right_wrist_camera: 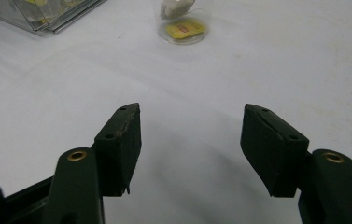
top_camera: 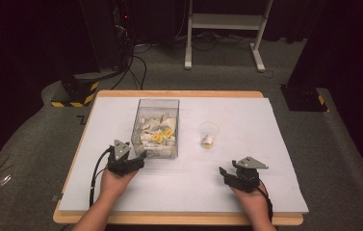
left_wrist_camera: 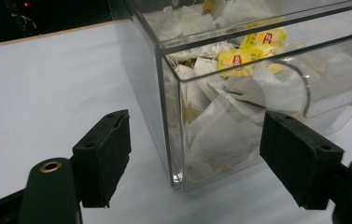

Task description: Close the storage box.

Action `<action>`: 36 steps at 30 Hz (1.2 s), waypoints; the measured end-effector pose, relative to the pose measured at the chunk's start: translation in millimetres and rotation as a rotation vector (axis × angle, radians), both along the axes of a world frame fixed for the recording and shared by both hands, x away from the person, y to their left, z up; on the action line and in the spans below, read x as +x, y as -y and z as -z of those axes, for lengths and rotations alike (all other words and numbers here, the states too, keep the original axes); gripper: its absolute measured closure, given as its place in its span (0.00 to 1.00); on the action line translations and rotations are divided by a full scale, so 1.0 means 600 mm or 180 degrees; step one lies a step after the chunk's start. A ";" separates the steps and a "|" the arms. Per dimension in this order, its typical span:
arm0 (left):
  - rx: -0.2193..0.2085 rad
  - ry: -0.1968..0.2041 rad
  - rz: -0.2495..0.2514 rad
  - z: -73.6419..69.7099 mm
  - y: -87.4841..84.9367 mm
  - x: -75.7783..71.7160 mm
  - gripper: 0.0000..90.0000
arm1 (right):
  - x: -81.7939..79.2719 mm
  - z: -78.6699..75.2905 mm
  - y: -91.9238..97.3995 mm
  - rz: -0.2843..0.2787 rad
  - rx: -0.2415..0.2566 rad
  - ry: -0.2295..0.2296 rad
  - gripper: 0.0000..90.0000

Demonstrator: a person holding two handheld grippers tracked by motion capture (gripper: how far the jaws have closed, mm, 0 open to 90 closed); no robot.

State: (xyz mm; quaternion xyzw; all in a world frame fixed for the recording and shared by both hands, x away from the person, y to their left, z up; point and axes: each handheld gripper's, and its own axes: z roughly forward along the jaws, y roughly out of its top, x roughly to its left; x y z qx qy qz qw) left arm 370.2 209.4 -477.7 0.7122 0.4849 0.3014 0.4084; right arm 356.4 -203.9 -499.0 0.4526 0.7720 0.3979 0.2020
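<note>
Black jaws of the left tool (left_wrist_camera: 190, 161) are seen standing apart on either side of the near corner of the clear box (left_wrist_camera: 220, 107), with nothing pinched between the pads; the tool is released. In the high view the left tool (top_camera: 130, 161) is placed just at the near left corner of the clear box (top_camera: 156, 127), which sits on the white bench (top_camera: 39, 96) top left of centre. The box is packed with white tea bags (left_wrist_camera: 220, 126), several carrying yellow tags (left_wrist_camera: 236, 59).

The right tool (right_wrist_camera: 190, 140) is likewise released, its 2 jaws wide apart over bare bench, well apart from the plastic cup (top_camera: 208, 134), in which 1 tea bag already appears to lie (right_wrist_camera: 183, 21).

The step in hand is judged to be the approach to the box for another tea bag. The next move calls for the left tool to be lifted over the rim, or brought to the cut-out in the front wall (left_wrist_camera: 299, 88), and closed on 1 bag alone, so that neighbours are not dragged out.

How many bags the box holds cannot be counted. The print on the tags is too small to read. The cup's wall is hard to make out against the white surface, and its upper part is cut off in the right gripper view.
</note>
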 end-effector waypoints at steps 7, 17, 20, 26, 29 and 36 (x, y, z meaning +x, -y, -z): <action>-0.0077 0.0006 -0.0103 0.004 0.003 0.014 0.30 | 0.001 0.001 0.000 -0.0009 -0.0009 -0.0001 0.43; -0.0135 0.0020 -0.0266 0.008 0.008 0.030 0.33 | 0.001 0.001 0.000 -0.0017 -0.0020 0.0003 0.43; -0.0196 0.0010 -0.0320 0.011 0.006 0.034 0.33 | 0.001 0.001 0.001 0.0002 -0.0006 -0.0006 0.43; -0.0224 0.0018 -0.0326 0.014 0.007 0.036 0.33 | 0.002 0.001 0.002 -0.0010 -0.0015 0.0001 0.43; -0.0196 -0.0011 -0.0310 0.015 0.006 0.034 0.35 | 0.000 0.001 0.001 -0.0002 -0.0012 0.0000 0.43; -0.0141 -0.0061 -0.0213 0.014 -0.005 0.018 0.32 | 0.001 0.001 0.001 -0.0008 -0.0031 0.0005 0.43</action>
